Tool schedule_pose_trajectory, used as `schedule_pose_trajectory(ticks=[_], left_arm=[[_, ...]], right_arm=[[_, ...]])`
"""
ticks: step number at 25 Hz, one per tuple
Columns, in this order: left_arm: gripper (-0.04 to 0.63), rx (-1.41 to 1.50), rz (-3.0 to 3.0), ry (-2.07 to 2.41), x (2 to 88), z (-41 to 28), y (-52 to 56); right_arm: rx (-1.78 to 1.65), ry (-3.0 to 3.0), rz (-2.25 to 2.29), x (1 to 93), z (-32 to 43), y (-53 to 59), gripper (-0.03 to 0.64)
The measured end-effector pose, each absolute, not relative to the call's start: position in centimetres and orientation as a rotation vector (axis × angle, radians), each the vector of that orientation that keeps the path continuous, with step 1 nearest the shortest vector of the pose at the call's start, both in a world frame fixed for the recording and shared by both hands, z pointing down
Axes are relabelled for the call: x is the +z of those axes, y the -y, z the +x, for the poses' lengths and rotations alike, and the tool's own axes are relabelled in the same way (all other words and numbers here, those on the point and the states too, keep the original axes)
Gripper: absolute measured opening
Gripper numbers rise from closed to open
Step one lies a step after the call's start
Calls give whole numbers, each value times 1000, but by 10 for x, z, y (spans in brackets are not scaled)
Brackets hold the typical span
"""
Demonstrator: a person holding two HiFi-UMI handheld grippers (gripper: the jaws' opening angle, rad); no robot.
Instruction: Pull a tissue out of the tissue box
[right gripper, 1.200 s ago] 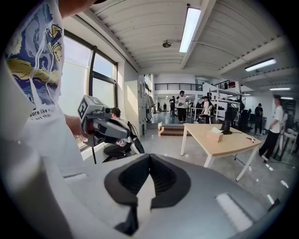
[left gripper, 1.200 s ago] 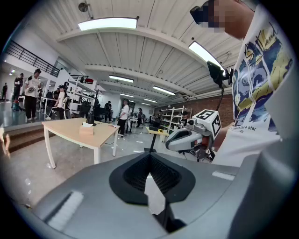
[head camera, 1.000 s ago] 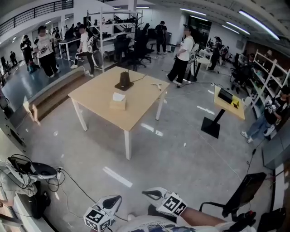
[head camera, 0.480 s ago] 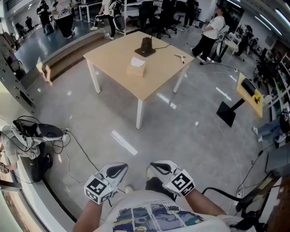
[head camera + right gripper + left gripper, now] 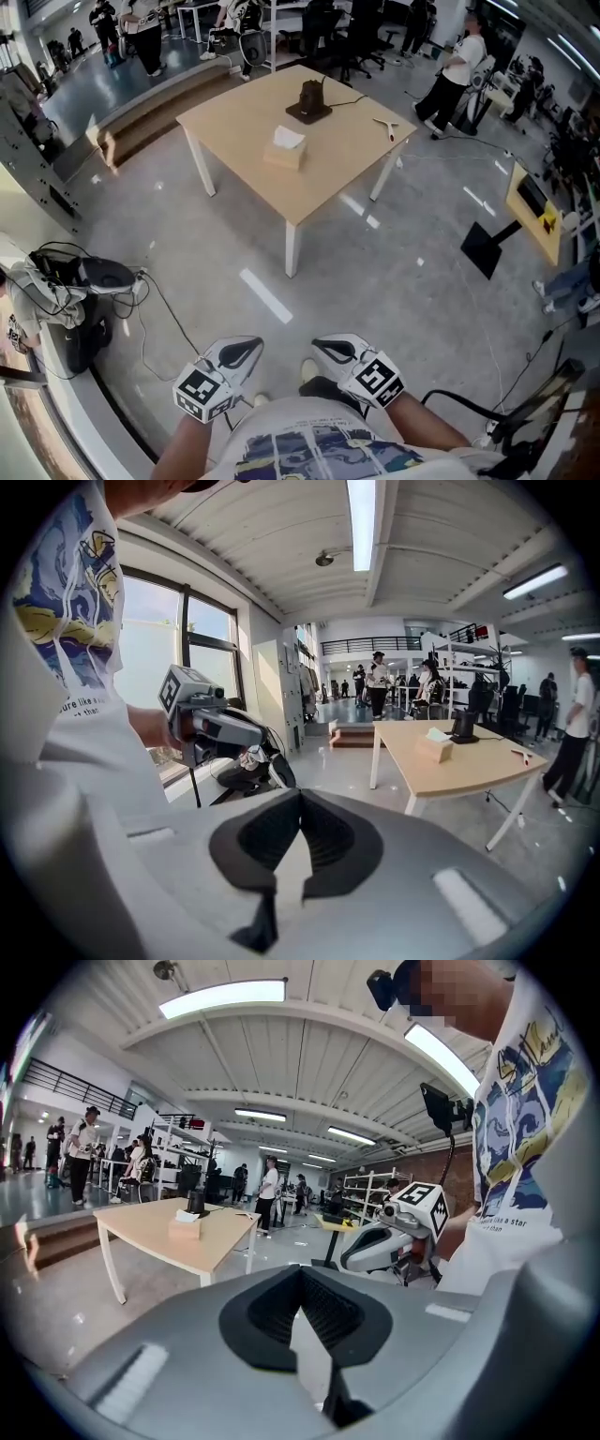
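A tan tissue box [image 5: 285, 150] with a white tissue sticking up from its top stands near the middle of a light wooden table [image 5: 244, 122], far ahead across the grey floor. The box also shows small in the left gripper view [image 5: 184, 1229] and in the right gripper view [image 5: 435, 747]. Both grippers are held close to the person's body, far short of the table. The left gripper [image 5: 246, 350] [image 5: 300, 1272] has its jaws together with nothing between them. The right gripper [image 5: 327, 348] [image 5: 300, 794] is shut and empty too.
A black stand with a cable [image 5: 309, 101] and a small white tool [image 5: 385, 125] also lie on the table. Bags and cables [image 5: 80, 281] sit on the floor at the left. A black floor stand with a yellow board [image 5: 525, 197] is at the right. People stand beyond the table.
The table has come closer and the view has tipped further down. Both grippers have risen from the bottom edge fully into view, side by side.
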State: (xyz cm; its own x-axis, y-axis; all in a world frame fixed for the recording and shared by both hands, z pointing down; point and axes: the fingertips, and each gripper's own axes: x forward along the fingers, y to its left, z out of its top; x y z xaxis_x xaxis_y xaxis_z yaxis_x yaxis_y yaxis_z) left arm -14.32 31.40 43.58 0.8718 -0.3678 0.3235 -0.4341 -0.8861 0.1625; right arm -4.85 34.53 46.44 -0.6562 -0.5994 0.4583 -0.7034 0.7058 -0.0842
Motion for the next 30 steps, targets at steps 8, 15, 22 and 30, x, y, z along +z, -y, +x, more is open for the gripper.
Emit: schedule_pose_trajectory(ticks=[8,15,22,30], left_arm=[[2,453,2788,694,434,-83,-277],[2,444,2783,775,426,-52,-247],[2,438,2756,784,435,-52,-216],[2,394,2792,677,441,-59,-146]], right_arm=[[365,2565,936,466,10,-301,3],[388,2575,898,479,46,-279,3],[409,2576,889,486,44,-246,3],[418,2532,951,484,26,-185,3]])
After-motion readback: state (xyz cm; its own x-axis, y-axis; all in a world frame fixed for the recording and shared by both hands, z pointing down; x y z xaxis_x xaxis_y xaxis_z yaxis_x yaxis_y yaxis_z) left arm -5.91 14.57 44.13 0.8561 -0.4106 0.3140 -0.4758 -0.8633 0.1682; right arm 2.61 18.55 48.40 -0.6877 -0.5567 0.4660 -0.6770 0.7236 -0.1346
